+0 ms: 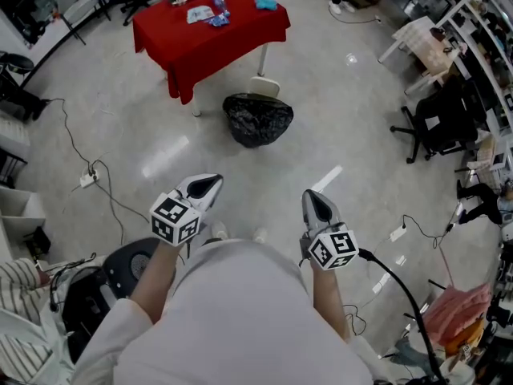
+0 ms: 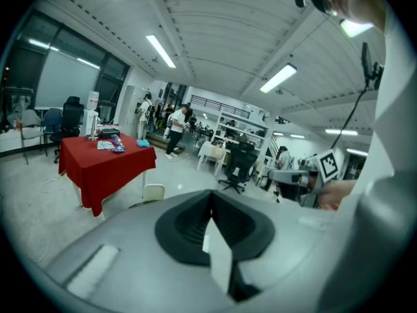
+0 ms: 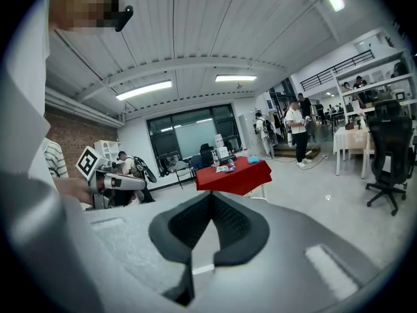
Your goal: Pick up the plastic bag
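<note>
Nearest me, my own white-shirted chest fills the bottom of the head view and hides most of both forearms. Out of it reach my left tongs and my right tongs, each carrying its black-and-white marker cube. Both pairs of jaws are pressed together with nothing pinched, and in each gripper view the dark ribbed pads meet in a seam. Ahead on the pale polished floor, well apart from both tongs, sits the crumpled black plastic bag, untouched. I cannot make it out in either gripper view, where the tongs' grey bodies fill the lower half. Just behind it a small cream squarish thing stands near a table leg; what it is I cannot tell. Beyond is the table under a red cloth, its far edge cut off by the frame, bearing blue and clear items too small to name. A black wheeled office chair stands off to the right, and a thin dark cable trails across the floor on the left.
</note>
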`<state>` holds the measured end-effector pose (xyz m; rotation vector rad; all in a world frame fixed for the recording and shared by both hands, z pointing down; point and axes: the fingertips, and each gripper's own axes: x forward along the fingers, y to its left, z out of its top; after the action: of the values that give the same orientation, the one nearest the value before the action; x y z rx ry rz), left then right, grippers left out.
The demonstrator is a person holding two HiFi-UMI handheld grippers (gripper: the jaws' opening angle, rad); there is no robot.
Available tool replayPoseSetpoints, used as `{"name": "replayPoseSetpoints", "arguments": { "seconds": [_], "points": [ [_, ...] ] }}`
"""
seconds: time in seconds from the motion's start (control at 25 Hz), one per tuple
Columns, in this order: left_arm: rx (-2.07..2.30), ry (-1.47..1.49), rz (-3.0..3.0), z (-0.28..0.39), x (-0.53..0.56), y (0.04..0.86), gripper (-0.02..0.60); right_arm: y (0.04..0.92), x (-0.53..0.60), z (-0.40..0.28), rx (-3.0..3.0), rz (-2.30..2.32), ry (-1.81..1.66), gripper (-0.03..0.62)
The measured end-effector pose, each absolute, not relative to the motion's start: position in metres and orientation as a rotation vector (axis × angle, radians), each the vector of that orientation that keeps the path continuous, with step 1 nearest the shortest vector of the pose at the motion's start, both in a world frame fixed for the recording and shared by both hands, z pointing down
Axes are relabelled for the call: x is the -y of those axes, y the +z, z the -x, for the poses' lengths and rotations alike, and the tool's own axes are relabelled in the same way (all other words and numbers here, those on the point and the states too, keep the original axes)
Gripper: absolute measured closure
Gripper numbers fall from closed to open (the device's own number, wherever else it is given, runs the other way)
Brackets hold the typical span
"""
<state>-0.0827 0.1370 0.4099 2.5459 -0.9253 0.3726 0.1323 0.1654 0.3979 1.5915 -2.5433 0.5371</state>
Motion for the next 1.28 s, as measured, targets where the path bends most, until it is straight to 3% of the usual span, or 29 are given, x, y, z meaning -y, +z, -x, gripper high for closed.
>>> {"name": "replayPoseSetpoints", "arguments": {
  "seconds": [0.84,1.28],
  "points": [
    [0.811,0.322,-2.611,0.126,-0.093,0.419,0.578,0.408,-0.138,-0.068,2.528,-1.656,0.536,0.592],
    [0.937,0.353,-2.543,0.121,-0.054,0.432,0.578,0.42,-0.078,-0.096,2.557,-1.567,0.539,0.592]
  ]
}}
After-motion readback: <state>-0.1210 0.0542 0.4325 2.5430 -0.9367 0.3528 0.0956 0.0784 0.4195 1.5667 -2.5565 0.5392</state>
